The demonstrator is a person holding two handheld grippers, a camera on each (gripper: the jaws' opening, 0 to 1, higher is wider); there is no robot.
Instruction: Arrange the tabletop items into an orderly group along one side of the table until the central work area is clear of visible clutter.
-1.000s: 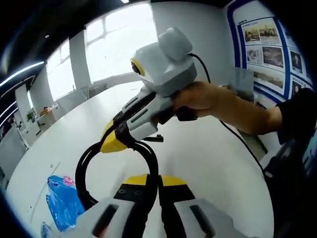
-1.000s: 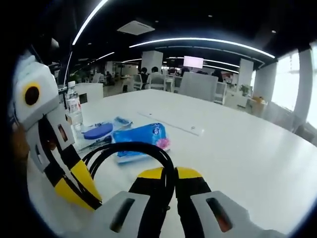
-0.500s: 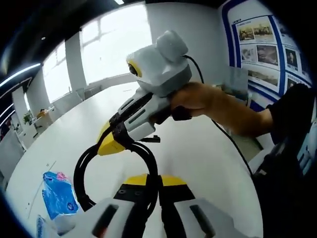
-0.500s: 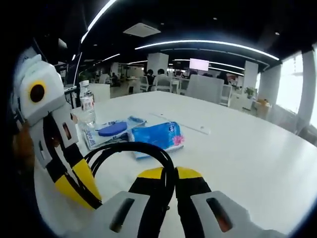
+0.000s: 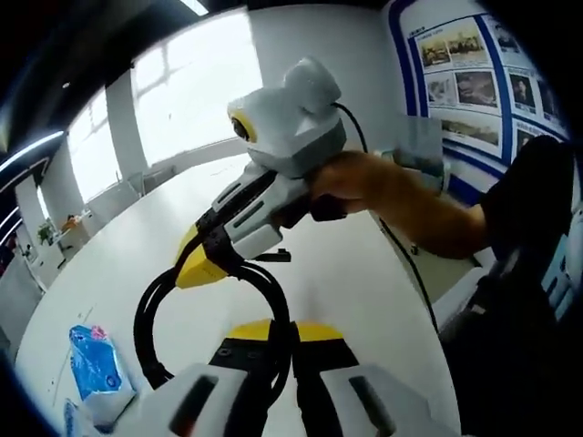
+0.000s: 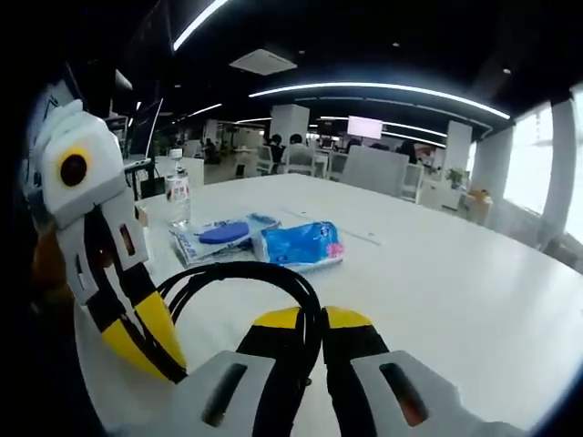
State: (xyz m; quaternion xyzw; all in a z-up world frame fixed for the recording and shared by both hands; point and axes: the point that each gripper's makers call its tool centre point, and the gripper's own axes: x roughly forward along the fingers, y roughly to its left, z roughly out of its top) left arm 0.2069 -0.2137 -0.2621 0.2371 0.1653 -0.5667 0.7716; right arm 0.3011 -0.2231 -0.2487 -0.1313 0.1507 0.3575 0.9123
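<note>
Both my tongs, left [image 5: 282, 330] and right [image 6: 311, 317], pinch the black cable [image 6: 239, 276], held above the surface [image 6: 455, 291]. Beyond my right tongs, tissues [image 6: 302, 245], pouch [image 6: 215, 239] and bottle [image 6: 178, 197] already sit grouped; the cable remains to place.

An open-plan office: people [image 6: 290, 153] are sitting at distant desks under strip lights [image 6: 383, 91], posters [image 5: 474, 68] lining the wall.

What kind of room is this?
Probably an open-plan office: a long white table, seated people at desks further back, ceiling strip lights, and display posters on one wall.
</note>
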